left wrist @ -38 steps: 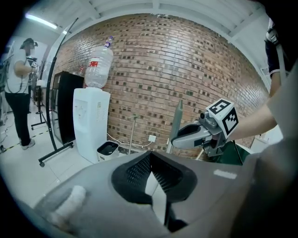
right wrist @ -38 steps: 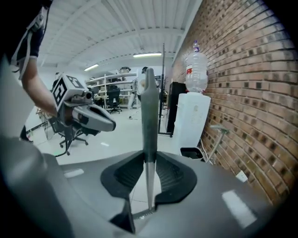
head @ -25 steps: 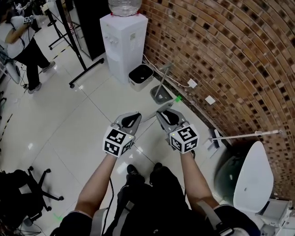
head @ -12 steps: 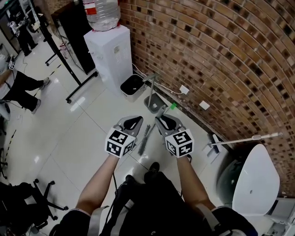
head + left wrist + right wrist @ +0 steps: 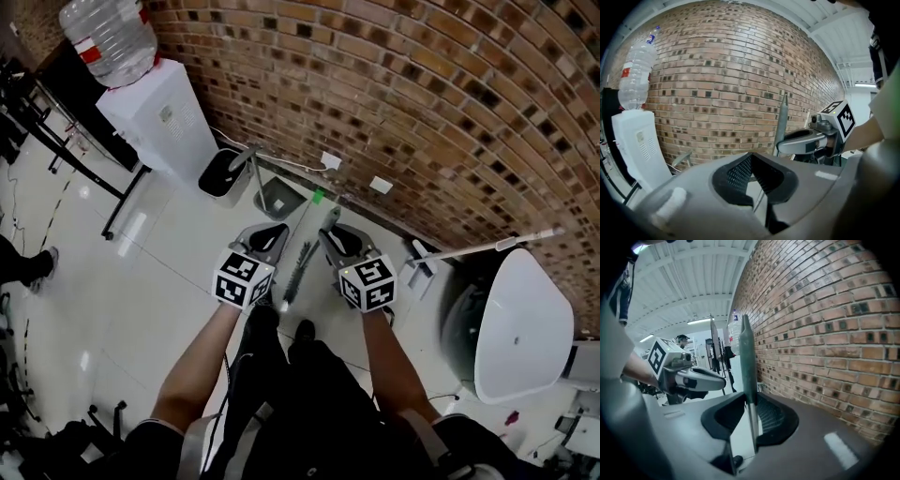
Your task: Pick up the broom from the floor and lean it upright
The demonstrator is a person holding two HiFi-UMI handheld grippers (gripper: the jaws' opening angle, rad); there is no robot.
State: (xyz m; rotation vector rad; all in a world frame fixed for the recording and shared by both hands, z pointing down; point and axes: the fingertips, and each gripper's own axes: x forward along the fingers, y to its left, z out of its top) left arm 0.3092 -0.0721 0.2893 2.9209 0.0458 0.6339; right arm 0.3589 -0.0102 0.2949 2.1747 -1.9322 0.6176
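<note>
Head view: the broom sits between my left gripper and right gripper, close to the brick wall. Its brush end is down toward the floor tiles and its handle runs up toward the wall.

Left gripper view: the jaws stand apart with nothing in them, and the handle rises just beside them.

Right gripper view: the jaws are clamped on the handle — long axis near-upright, tip up.
</note>
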